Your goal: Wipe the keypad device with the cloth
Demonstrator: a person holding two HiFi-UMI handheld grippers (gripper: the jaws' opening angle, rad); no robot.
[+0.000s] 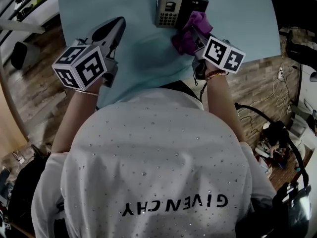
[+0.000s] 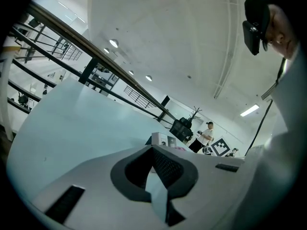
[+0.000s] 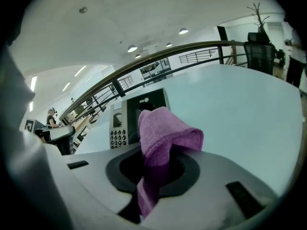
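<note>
The keypad device (image 1: 178, 9) lies at the far side of the pale blue table (image 1: 237, 14); it is dark, with a button pad at its left and a screen. The purple cloth (image 1: 189, 32) is bunched against its near right corner. My right gripper (image 1: 195, 29) is shut on the cloth (image 3: 160, 133), which folds over the jaws just in front of the keypad device (image 3: 122, 121). My left gripper (image 1: 118, 23) hovers over bare table to the left, jaws together and holding nothing (image 2: 153, 150). From there the device (image 2: 160, 139) shows small and far off.
The table's near edge (image 1: 148, 90) runs just in front of the person's body. Wooden floor with cables and clutter (image 1: 277, 133) lies to the right. A railing (image 3: 192, 49) runs beyond the table. A distant person (image 2: 206, 135) stands in the background.
</note>
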